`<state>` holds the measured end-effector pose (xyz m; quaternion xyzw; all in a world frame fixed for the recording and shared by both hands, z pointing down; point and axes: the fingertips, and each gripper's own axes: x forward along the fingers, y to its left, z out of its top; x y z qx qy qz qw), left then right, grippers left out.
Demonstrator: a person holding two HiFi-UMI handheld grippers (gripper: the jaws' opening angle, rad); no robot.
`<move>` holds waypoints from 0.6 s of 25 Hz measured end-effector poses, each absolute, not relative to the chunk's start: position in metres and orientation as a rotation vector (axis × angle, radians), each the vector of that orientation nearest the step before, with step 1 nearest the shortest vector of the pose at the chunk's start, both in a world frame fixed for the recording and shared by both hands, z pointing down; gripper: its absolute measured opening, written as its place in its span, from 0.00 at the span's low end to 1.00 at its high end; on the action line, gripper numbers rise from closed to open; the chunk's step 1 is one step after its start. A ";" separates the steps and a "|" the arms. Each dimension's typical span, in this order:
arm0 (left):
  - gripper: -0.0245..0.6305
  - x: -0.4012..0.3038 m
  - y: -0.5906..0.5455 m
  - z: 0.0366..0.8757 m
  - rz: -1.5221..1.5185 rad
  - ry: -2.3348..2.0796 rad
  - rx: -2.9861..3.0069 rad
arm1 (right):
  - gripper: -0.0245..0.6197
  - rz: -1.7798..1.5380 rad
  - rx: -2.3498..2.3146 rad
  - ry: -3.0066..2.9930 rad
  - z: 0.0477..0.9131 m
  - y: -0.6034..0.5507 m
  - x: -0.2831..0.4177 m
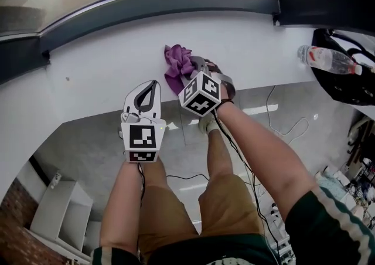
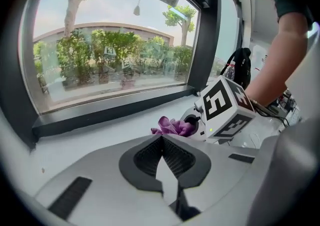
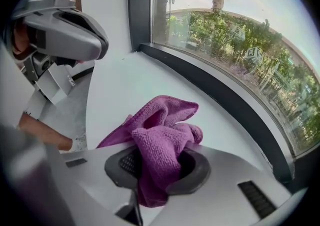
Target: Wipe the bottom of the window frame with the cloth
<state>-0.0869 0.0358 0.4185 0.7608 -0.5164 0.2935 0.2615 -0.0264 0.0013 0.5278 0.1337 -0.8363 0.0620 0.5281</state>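
Note:
A crumpled purple cloth (image 1: 177, 64) rests on the white sill (image 1: 94, 76), a little short of the dark bottom window frame (image 1: 158, 0). My right gripper (image 1: 188, 75) is shut on the cloth (image 3: 160, 132), which bulges up between its jaws and hangs over them. Its marker cube (image 1: 201, 94) sits just behind. My left gripper (image 1: 150, 87) is to the left of it, over the sill's near edge, jaws shut with nothing between them. In the left gripper view the cloth (image 2: 172, 126) lies ahead and right of the shut left gripper (image 2: 161, 140), with the frame (image 2: 115, 110) beyond.
A plastic water bottle (image 1: 328, 60) and a black bag (image 1: 345, 79) lie at the sill's right end. Below the sill are the floor, loose cables (image 1: 281, 123) and a white shelf unit (image 1: 61, 214). The person's legs stand against the sill.

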 end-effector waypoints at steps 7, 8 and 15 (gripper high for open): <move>0.05 -0.003 0.011 0.422 0.818 -1.287 2.154 | 0.20 0.195 0.378 -1.985 0.527 -0.020 0.048; 0.05 0.007 0.008 0.423 0.822 -1.273 2.165 | 0.20 0.197 0.381 -1.984 0.527 -0.023 0.057; 0.05 0.074 -0.017 0.429 0.773 -1.201 2.209 | 0.20 0.219 0.431 -1.967 0.528 -0.043 0.120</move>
